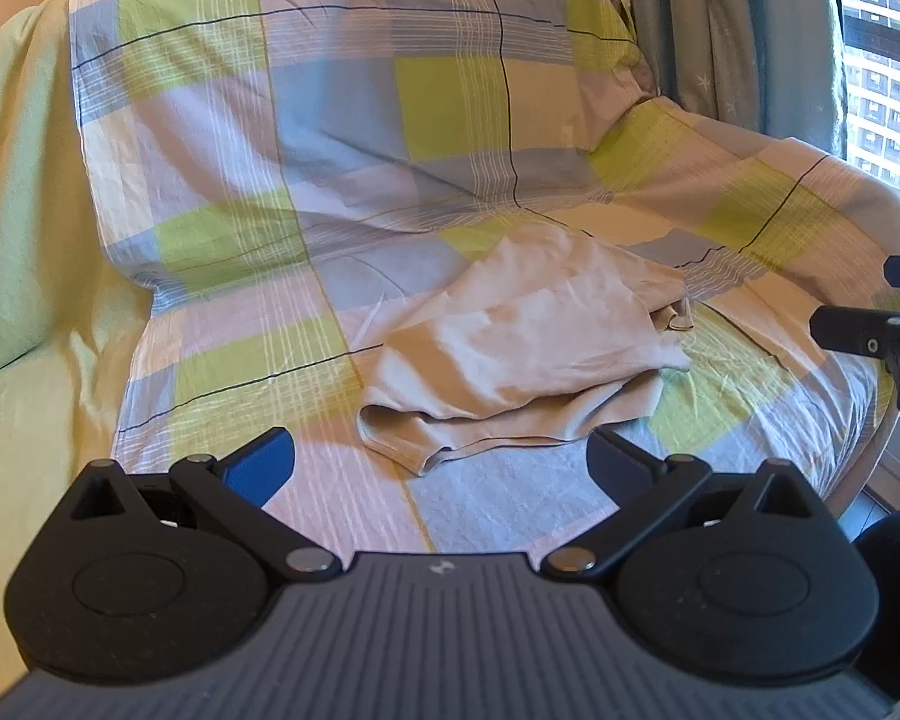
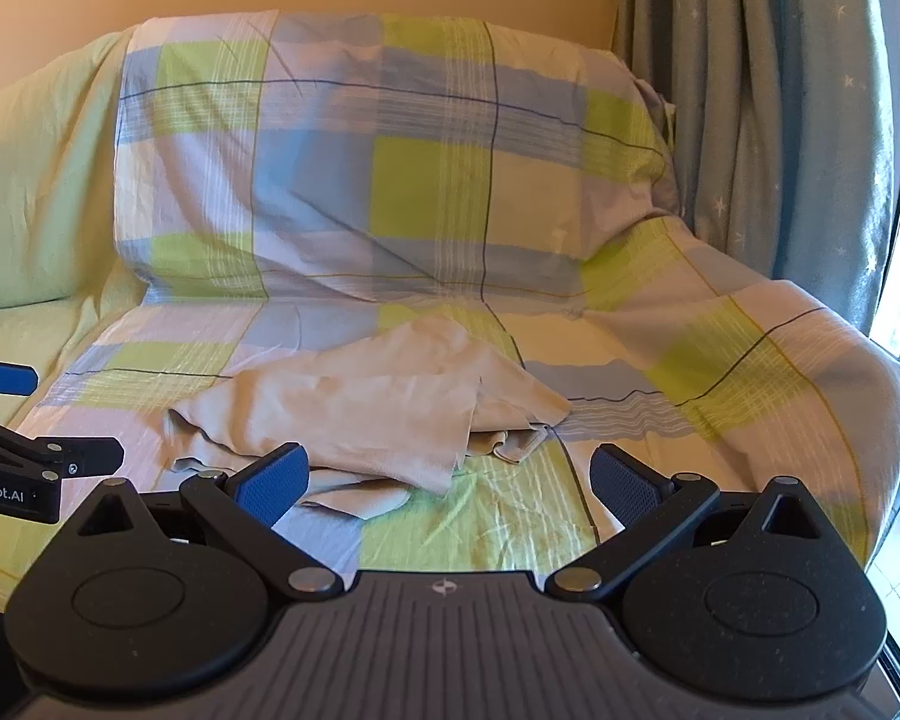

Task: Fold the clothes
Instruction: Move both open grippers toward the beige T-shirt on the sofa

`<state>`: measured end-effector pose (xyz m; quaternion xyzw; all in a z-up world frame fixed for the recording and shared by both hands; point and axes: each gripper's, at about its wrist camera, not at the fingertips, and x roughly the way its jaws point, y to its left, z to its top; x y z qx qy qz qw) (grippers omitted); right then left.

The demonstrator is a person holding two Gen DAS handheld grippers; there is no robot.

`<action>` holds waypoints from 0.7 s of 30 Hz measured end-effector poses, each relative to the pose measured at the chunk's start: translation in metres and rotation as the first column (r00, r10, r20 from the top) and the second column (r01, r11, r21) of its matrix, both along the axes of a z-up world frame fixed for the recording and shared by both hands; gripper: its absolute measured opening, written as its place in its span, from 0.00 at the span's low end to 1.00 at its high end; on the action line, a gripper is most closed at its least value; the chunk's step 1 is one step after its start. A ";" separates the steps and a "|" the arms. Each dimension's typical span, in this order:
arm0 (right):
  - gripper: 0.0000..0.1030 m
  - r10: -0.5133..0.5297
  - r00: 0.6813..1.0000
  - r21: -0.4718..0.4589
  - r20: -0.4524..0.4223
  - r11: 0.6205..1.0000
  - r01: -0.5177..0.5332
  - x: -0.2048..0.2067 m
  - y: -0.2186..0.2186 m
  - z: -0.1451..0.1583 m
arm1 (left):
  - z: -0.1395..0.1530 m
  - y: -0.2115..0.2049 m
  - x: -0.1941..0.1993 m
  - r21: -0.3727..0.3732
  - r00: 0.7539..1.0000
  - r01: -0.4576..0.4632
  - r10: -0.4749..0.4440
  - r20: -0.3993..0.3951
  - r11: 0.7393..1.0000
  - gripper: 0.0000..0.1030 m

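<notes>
A beige garment (image 1: 528,348) lies crumpled in a loose heap on the checked sheet (image 1: 342,180) that covers the sofa seat. It also shows in the right wrist view (image 2: 366,414). My left gripper (image 1: 441,462) is open and empty, just short of the garment's near hem. My right gripper (image 2: 450,480) is open and empty, its left finger (image 2: 270,483) over the garment's near edge. The right gripper's fingers (image 1: 852,330) show at the right edge of the left wrist view. The left gripper's fingers (image 2: 84,456) show at the left edge of the right wrist view.
The checked sheet (image 2: 426,180) drapes over the sofa back and the right armrest (image 2: 780,372). A plain green sheet (image 1: 24,240) covers the sofa's left side. A grey-green curtain (image 2: 768,90) and a window (image 1: 882,60) stand at the right.
</notes>
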<state>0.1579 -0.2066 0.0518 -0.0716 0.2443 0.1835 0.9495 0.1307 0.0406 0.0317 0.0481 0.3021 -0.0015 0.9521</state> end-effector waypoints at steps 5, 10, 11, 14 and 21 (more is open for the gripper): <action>1.00 0.032 0.998 -0.018 -0.048 0.999 -0.033 0.020 -0.005 -0.012 | -0.015 -0.010 0.010 0.012 0.999 -0.012 0.012 -0.037 1.000 0.99; 1.00 0.028 0.992 -0.054 -0.121 0.998 -0.035 0.041 -0.012 -0.027 | -0.029 -0.022 0.020 0.018 0.997 -0.018 0.019 -0.074 1.000 0.99; 1.00 0.025 0.991 -0.057 -0.128 0.998 -0.033 0.044 -0.014 -0.029 | -0.031 -0.024 0.022 0.013 0.997 -0.014 0.015 -0.078 1.000 0.99; 1.00 0.008 0.989 -0.076 -0.145 0.997 -0.019 0.050 -0.019 -0.035 | -0.037 -0.029 0.027 0.005 0.996 0.003 -0.002 -0.090 1.000 0.99; 1.00 -0.009 0.985 -0.103 -0.175 0.995 -0.009 0.060 -0.027 -0.048 | -0.050 -0.036 0.041 -0.004 0.993 0.044 -0.044 -0.108 0.999 0.99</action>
